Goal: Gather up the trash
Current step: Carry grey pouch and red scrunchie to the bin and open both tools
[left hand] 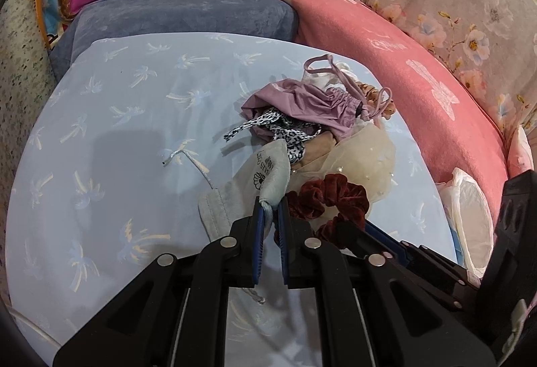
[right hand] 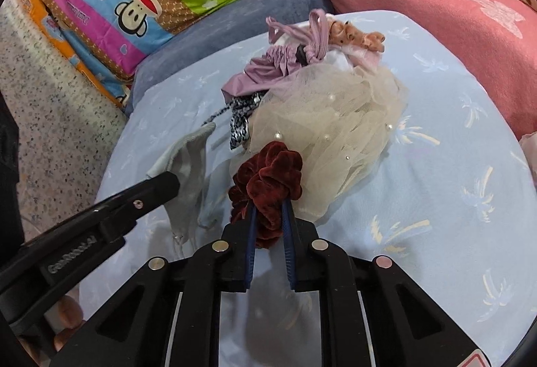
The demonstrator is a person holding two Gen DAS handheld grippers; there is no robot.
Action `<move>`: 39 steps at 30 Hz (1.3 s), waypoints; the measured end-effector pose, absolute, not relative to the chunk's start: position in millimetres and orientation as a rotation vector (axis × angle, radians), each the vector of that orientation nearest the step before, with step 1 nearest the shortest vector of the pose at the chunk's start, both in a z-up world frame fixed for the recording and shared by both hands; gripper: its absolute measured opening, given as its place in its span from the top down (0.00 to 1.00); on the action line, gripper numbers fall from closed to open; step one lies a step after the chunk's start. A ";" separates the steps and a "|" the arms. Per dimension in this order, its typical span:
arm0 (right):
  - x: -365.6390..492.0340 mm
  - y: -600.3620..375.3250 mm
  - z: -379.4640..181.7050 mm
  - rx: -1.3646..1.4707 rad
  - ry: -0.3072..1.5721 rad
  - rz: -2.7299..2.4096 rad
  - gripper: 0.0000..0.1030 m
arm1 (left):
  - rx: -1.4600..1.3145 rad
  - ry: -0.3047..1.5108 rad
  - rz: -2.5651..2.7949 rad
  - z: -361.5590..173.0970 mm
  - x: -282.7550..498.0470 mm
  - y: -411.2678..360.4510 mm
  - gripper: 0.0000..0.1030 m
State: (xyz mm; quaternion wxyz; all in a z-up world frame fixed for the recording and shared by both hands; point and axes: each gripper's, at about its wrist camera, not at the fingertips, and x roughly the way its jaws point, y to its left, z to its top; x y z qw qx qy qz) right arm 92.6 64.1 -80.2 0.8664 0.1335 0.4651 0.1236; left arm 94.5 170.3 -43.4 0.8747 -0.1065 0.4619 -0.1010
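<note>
From the left wrist view, the left hand-held gripper [left hand: 269,211] pinches the lower edge of a soft grey fabric pouch with a printed logo [left hand: 258,172], which hangs partly raised over the pale blue palm-print bed sheet [left hand: 117,105]; its silver drawstring [left hand: 193,162] trails across the sheet. It looks light and floppy, so a pinch on a hem or fold should do. Just beside it lies one dark red velvet scrunchie [left hand: 327,202], touching a cream tulle piece with small pearls [left hand: 365,148], and behind that one mauve drawstring bag [left hand: 302,101] and one leopard-print strip [left hand: 268,128]. From the right wrist view, the right hand-held gripper [right hand: 269,209] is closed on the scrunchie [right hand: 268,175], squeezing its bunched velvet between the blue pads; it is soft, springy and unlikely to slip. The left gripper's black finger [right hand: 154,190] crosses at the left, against the grey pouch [right hand: 188,162]. I count two grippers and five loose fabric items heaped mid-bed.
</note>
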 end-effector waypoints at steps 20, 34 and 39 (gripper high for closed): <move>46.2 -67.3 25.2 0.395 0.682 0.089 0.88 | -0.130 0.849 -0.404 19.5 88.5 64.3 0.92; 13.0 -172.7 38.9 0.468 0.592 -0.102 0.88 | -0.028 0.812 -0.607 42.7 78.6 -44.0 0.92; -0.9 -200.0 34.3 0.484 0.583 -0.164 0.88 | 0.029 0.818 -0.664 41.1 71.9 -79.6 0.92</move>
